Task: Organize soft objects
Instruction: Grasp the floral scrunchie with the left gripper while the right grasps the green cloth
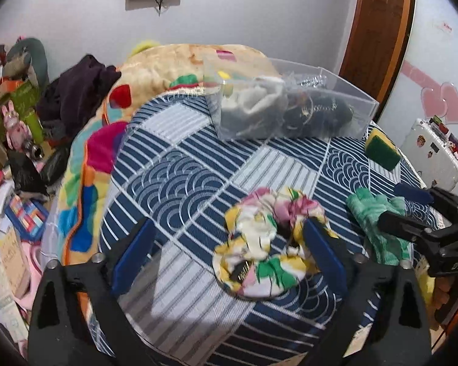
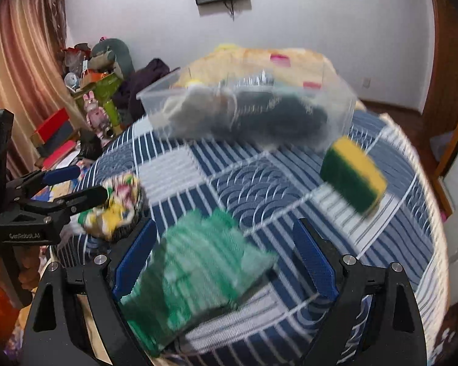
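A floral scrunchie [image 1: 267, 238] lies on the blue patterned cloth [image 1: 198, 164]. My left gripper [image 1: 226, 244] is open around it, its right finger touching the scrunchie's right side. A green cloth [image 2: 198, 271] lies between the open fingers of my right gripper [image 2: 226, 250]; it also shows in the left wrist view [image 1: 378, 222]. A yellow-green sponge [image 2: 354, 177] lies at the right, also seen in the left wrist view [image 1: 381, 149]. A clear plastic box [image 1: 290, 103] at the back holds grey and dark soft items.
A colourful blanket [image 1: 155, 70] and dark clothes [image 1: 76, 91] lie behind and left of the cloth. Cluttered boxes, books and a toy rabbit [image 1: 15, 128] fill the left. A white suitcase [image 1: 430, 152] stands at the right.
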